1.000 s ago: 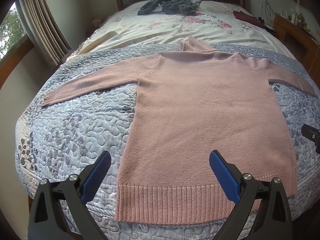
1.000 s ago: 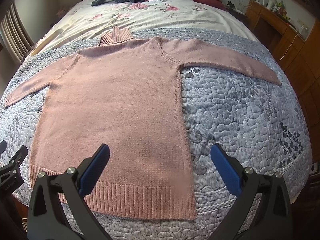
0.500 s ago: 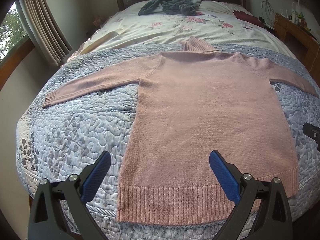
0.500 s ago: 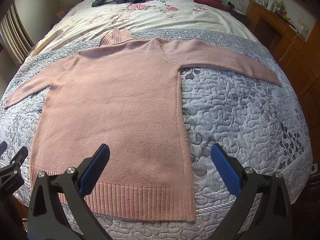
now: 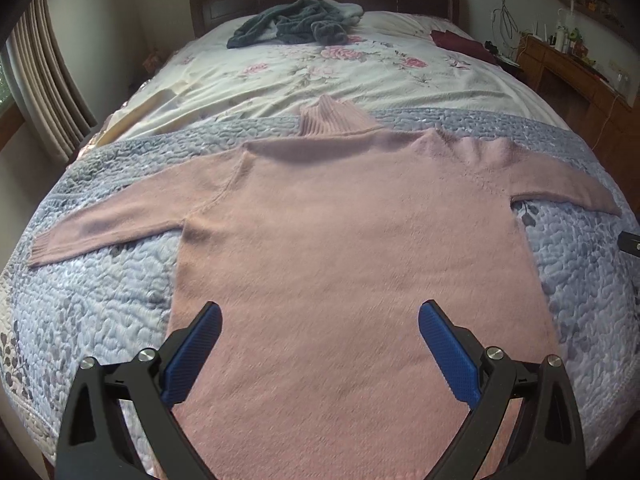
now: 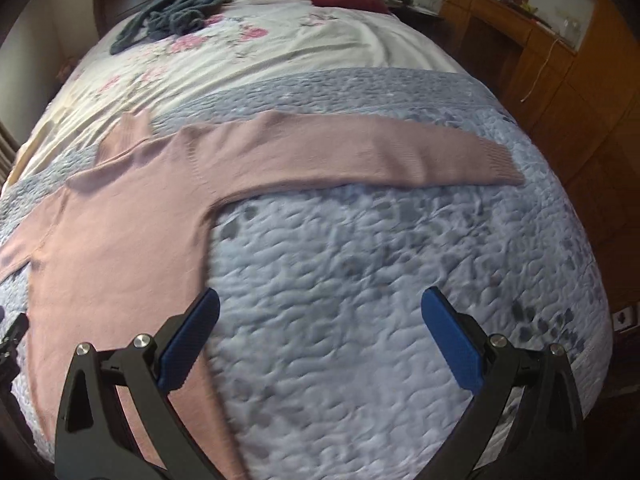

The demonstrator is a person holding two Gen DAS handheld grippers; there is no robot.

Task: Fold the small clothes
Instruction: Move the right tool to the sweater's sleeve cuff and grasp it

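Sweater (image 5: 352, 248) — pink knit with a ribbed turtleneck — lies flat and face-down or face-up (cannot tell which) on the grey quilted bedspread (image 5: 100, 280), sleeves spread to both sides. Left sleeve (image 5: 116, 224) extends well outboard of the left gripper's left jaw, cuff resting on the quilt. Left gripper (image 5: 318, 346) hovers above the lower body panel; its jaws stand wide apart and hold nothing, with the knit filling the span between them. Right gripper (image 6: 320, 336) is likewise spread and empty; the sweater's side seam passes just at its left jaw, and bare quilt lies between and beyond the jaws. Right sleeve (image 6: 360, 152) stretches ahead of the jaws, cuff ahead of the right jaw. No fold appears started. Probable faults from here: pinching quilt together with knit, since the fabrics lie in full contact; gripping a single knit layer — the panel would then separate and bunch; uneven lift between the two sides, which would skew the fold line. A grey garment (image 5: 296, 26) at the headboard is well clear.
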